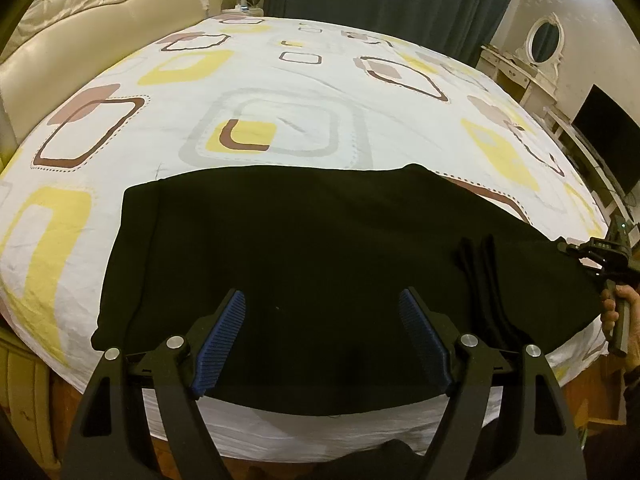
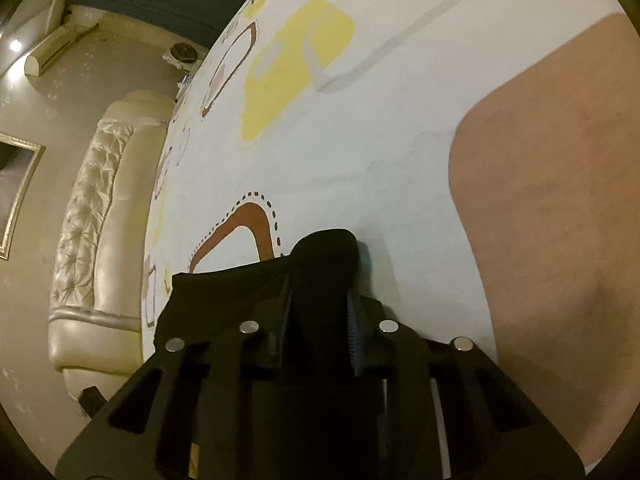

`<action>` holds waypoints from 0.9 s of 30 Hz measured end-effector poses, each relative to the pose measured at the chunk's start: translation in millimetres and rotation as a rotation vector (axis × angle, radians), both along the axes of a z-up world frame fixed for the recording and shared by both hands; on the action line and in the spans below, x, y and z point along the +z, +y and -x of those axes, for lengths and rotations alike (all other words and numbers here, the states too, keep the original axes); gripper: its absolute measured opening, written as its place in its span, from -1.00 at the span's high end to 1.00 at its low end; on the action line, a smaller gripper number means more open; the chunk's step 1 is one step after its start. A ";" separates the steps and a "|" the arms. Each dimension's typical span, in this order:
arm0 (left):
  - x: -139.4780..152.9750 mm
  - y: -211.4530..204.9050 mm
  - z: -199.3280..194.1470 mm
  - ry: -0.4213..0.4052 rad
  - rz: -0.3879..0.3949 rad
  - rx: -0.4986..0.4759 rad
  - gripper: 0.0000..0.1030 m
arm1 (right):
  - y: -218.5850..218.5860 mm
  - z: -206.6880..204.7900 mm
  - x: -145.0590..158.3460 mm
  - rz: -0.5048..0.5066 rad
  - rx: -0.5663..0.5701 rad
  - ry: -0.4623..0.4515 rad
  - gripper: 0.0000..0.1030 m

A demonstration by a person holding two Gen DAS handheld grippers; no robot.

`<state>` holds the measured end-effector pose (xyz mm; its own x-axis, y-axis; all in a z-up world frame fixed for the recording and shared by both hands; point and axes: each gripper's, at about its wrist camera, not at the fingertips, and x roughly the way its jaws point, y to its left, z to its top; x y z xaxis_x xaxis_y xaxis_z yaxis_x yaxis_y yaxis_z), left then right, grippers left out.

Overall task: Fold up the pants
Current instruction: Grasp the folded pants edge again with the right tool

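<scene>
Here the left gripper (image 1: 322,332) fingers gape over the black pants (image 1: 304,240), while the right gripper (image 2: 320,280) fingers pinch their fabric.

The black pants (image 1: 304,264) hide the near part of the patterned bedsheet (image 1: 280,80), and their own folds are lost in flat black. Right of the pants, the right gripper (image 1: 576,254) and the hand (image 1: 618,312) on it are cut by the picture's edge. In the right wrist view, bunched pants fabric (image 2: 324,280) covers the blue pads (image 2: 353,332) almost entirely.
</scene>
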<state>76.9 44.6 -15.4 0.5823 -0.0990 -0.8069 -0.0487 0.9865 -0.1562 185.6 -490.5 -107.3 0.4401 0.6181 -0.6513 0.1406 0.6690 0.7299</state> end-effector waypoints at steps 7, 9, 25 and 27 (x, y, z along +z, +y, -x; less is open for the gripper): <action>1.4 1.8 1.1 -0.006 0.001 0.003 -0.52 | -14.8 45.3 12.7 -0.104 0.021 -0.023 0.16; 0.5 3.5 0.6 -0.001 0.015 0.011 -0.52 | -19.7 64.9 15.0 -0.125 0.035 -0.027 0.06; -0.3 12.1 0.5 0.003 0.023 0.031 -0.52 | -18.3 110.7 6.1 0.038 0.075 0.013 0.52; -0.3 15.4 0.9 0.005 0.032 0.039 -0.52 | -21.1 112.8 24.5 0.073 0.045 -0.012 0.43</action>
